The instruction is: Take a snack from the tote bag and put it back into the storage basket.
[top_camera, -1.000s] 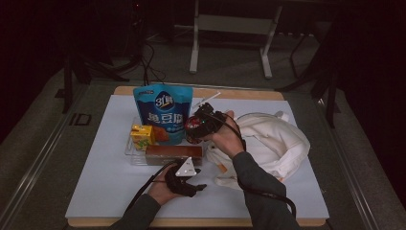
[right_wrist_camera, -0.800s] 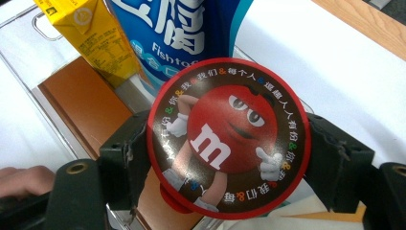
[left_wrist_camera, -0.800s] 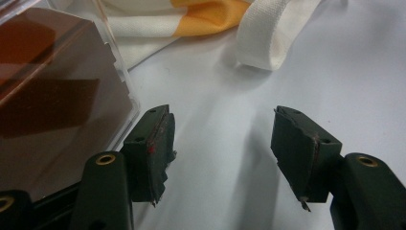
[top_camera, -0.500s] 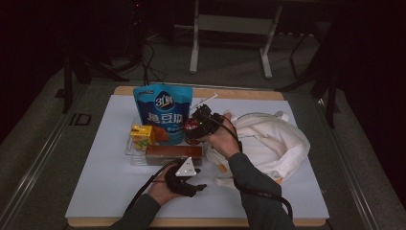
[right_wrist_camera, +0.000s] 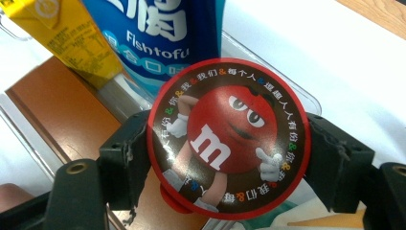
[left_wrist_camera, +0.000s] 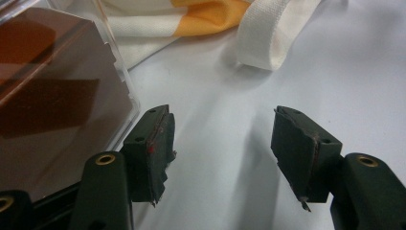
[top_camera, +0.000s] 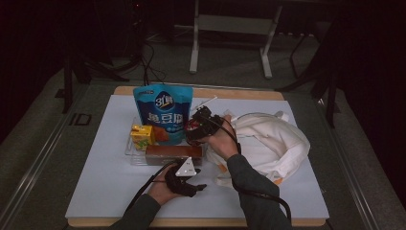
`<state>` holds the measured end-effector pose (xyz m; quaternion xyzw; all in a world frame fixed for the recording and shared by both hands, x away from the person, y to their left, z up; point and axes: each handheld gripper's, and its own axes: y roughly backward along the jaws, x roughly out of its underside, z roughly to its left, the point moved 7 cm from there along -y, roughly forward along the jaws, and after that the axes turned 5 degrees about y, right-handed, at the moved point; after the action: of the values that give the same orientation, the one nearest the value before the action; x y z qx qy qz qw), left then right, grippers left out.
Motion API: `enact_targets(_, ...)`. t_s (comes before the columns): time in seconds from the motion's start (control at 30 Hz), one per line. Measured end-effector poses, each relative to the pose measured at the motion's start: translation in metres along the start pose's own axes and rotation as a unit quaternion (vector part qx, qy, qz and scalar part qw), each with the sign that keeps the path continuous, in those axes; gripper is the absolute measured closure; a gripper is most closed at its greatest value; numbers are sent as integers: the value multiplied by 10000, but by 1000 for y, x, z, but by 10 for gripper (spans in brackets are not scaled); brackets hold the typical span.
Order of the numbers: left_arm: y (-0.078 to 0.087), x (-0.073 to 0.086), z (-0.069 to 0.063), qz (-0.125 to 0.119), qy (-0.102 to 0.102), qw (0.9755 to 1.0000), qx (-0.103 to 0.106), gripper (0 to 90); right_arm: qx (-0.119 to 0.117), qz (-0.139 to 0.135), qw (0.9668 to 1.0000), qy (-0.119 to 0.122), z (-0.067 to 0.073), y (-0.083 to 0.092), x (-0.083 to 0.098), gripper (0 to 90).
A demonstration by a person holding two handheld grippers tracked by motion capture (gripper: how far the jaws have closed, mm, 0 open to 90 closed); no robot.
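Right gripper view: round candy tub (right_wrist_camera: 229,139) clamped between both fingers (right_wrist_camera: 125,158).

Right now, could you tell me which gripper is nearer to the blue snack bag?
Right. The right gripper holds a round candy tub just beside the blue snack bag; the left gripper rests open, nearer the person, past the brown box.

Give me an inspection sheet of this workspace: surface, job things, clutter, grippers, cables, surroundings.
Surface: white sheet on a wooden table.
Job's things: round red candy tin; clear tray holding blue fish tofu pouch, yellow carton, brown box.
Clutter: white cloth bag.
Grippers: right gripper shut on the tin over the tray; left gripper open, empty, beside the tray.
Cables: black cable trails along the right arm.
Surroundings: dark floor, metal stand legs.
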<state>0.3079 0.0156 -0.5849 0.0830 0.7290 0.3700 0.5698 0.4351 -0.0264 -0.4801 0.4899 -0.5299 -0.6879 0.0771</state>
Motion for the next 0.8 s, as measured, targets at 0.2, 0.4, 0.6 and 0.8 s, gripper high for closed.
enact_targets(0.2, 0, 0, 0, 4, -2, 10000, 5, 396, 76, 63, 9999, 42, 2, -4, 1, 254)
enact_targets(0.4, 0, 0, 0, 5, -2, 10000, 4, 396, 23, 125, 9999, 41, 3, -7, 3, 253)
enact_targets(0.6, 0, 0, 0, -5, 2, 10000, 5, 395, -18, 195, 9998, -38, 1, -9, 6, 252)
enact_targets(0.8, 0, 0, 0, -4, -5, 10000, -2, 395, -30, 219, 9997, -67, 2, -11, 8, 252)
